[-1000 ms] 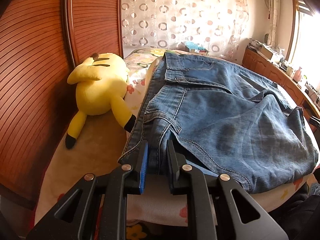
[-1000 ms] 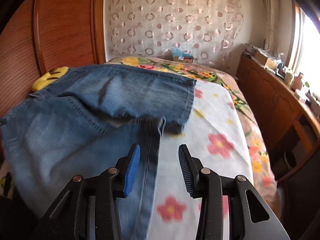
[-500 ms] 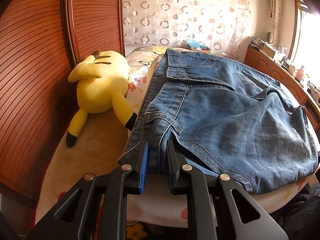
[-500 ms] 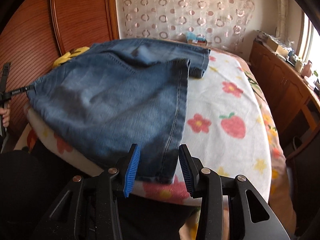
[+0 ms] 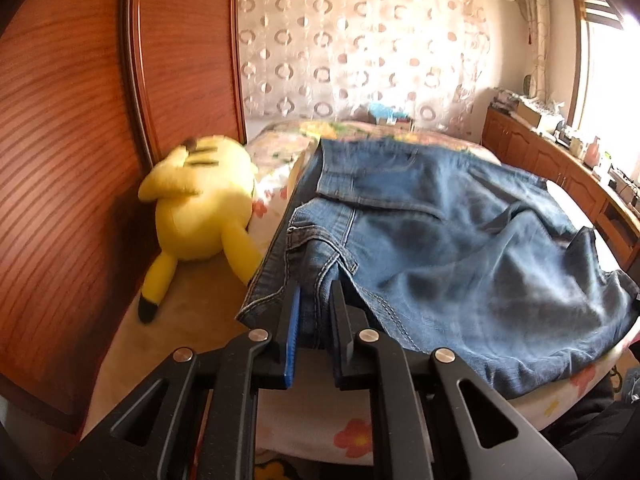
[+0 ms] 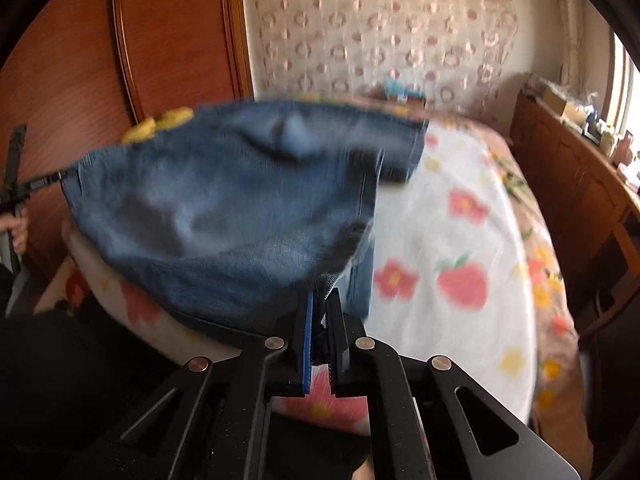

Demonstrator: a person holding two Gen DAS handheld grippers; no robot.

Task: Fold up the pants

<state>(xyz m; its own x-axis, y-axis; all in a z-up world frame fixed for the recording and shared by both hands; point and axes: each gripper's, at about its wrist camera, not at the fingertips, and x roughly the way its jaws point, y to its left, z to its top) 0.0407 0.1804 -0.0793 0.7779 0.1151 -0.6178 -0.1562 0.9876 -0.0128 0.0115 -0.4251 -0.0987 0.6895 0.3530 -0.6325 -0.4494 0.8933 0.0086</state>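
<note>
On the flower-print bedspread (image 6: 448, 208) we have the blue denim pants (image 5: 440, 256), bunched and partly lifted off the near edge of the bed. Left gripper (image 5: 314, 320) sits at 6 o'clock in the left wrist view, jaws narrow and closing, pads pressing a fold of waistband denim between them. Right gripper (image 6: 320, 320) sits at 6 o'clock in its own view, jaws nearly together, pinching a thin corner of the hem end. In the right wrist view the left gripper shows small at 9 o'clock, with the cloth stretched between both grips. A yellow plush toy (image 5: 200, 208) lies at 9 o'clock in the left view, just beside the pants and against the red-brown slatted wooden headboard (image 5: 60, 140).

We judge the step to be lifting both near corners to carry them over for a fold.

Risks from here:
- Right pinch looks shallow, only an edge of cloth in the pads, so it could slip out once the weight hangs on it.
- Denim is heavy and the middle sags, so the fold may land creased or uneven.
- Left grip holds a thick bunch, so layers may shift and the edges won't line up.
- A swing toward 9 o'clock could snag the plush toy.

Right view is motion-blurred, so we cannot tell the exact layers held.
</note>
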